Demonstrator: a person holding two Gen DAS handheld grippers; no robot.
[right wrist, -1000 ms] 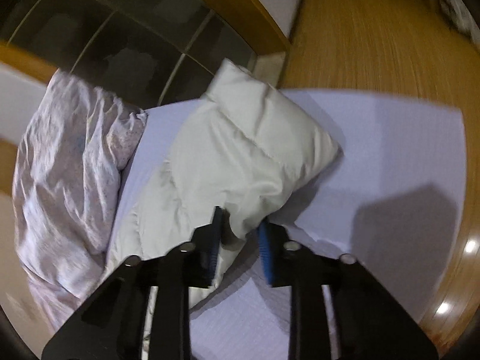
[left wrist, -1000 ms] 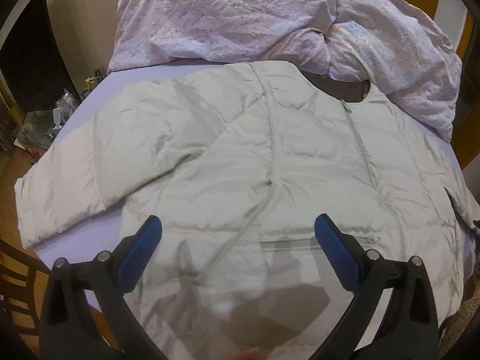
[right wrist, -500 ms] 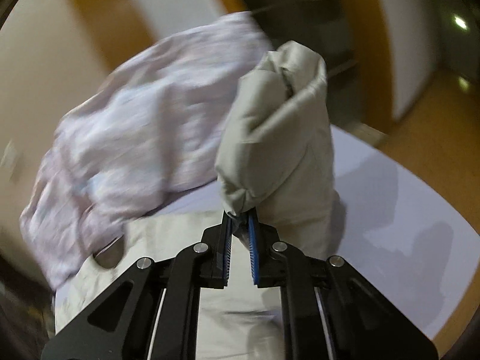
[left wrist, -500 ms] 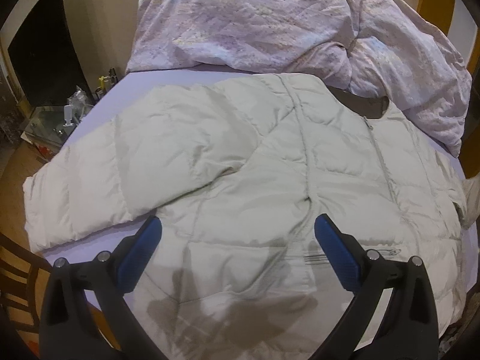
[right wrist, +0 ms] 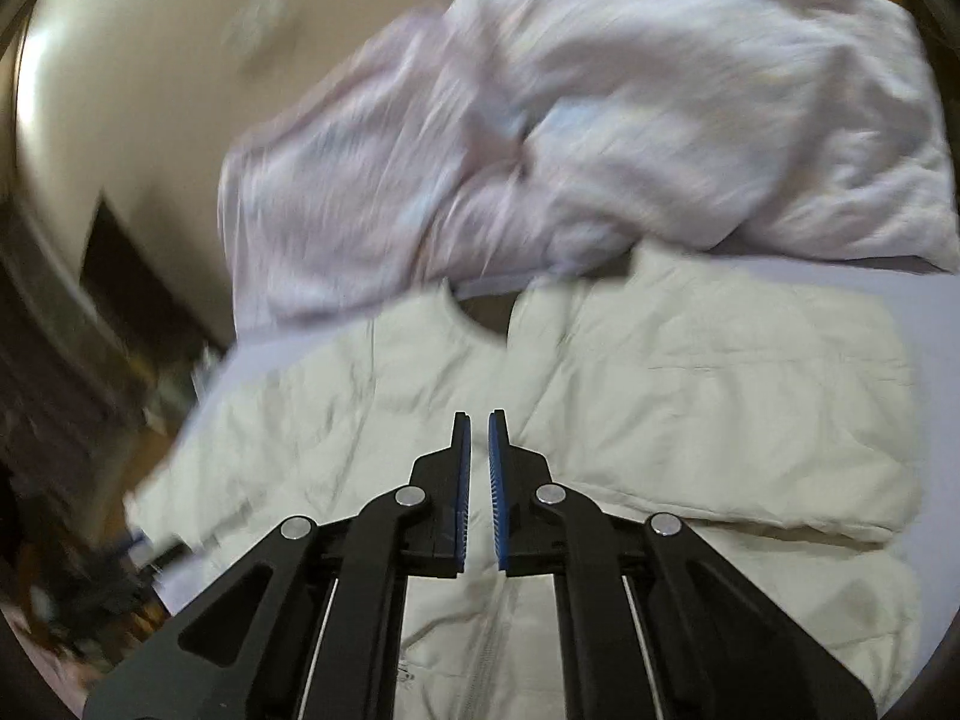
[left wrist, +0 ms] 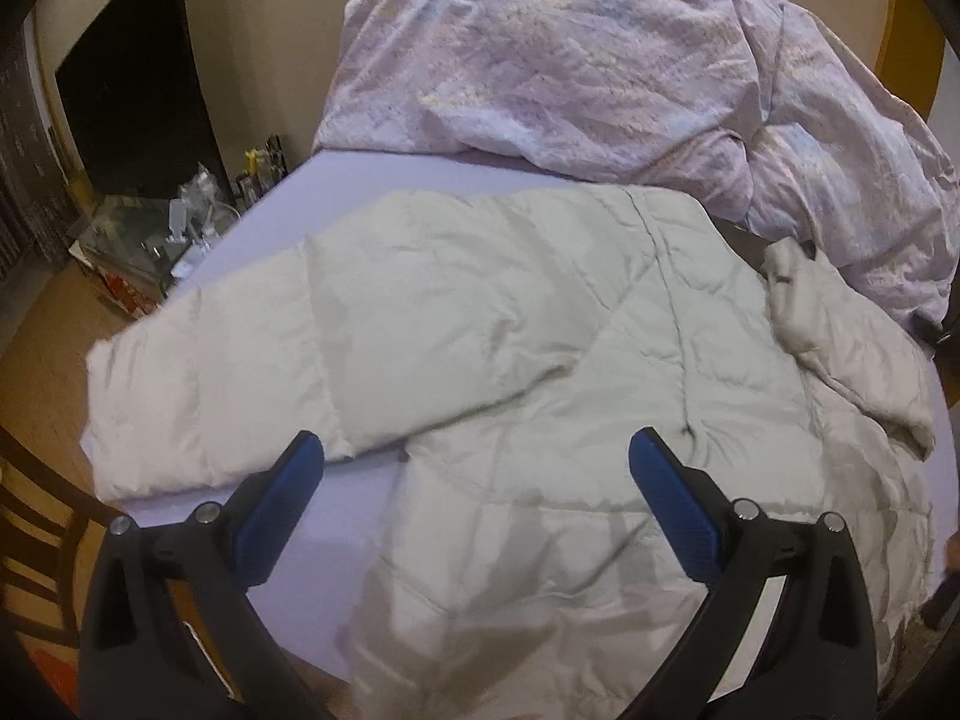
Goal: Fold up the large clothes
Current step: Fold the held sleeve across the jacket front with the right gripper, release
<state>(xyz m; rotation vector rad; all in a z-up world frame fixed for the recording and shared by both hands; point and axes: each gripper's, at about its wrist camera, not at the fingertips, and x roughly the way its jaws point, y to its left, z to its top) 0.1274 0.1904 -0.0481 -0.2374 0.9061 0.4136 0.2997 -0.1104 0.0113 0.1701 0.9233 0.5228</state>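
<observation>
A cream puffer jacket (left wrist: pixel 540 372) lies front up on the lavender bed sheet (left wrist: pixel 336 192). One sleeve (left wrist: pixel 210 396) stretches out flat to the left. The other sleeve (left wrist: pixel 840 336) lies folded across the jacket's right side; in the right wrist view this sleeve (right wrist: pixel 732 396) is a flat panel right of the collar opening (right wrist: pixel 486 312). My left gripper (left wrist: pixel 474 450) hovers open above the jacket's lower left, nothing between its fingers. My right gripper (right wrist: pixel 479 417) is over the jacket's (right wrist: pixel 336 432) front, its blue pads shut and nothing showing between them.
A crumpled pale pink duvet (left wrist: pixel 600 72) fills the far end of the bed, also blurred in the right wrist view as the duvet (right wrist: pixel 600 120). A cluttered glass side table (left wrist: pixel 138 234) stands left of the bed. A wooden chair (left wrist: pixel 30 516) is at the lower left.
The right gripper closed on the right sleeve, swung it up and over, and the sleeve now lies across the jacket, out of the jaws. The left gripper drifted left, still open.
</observation>
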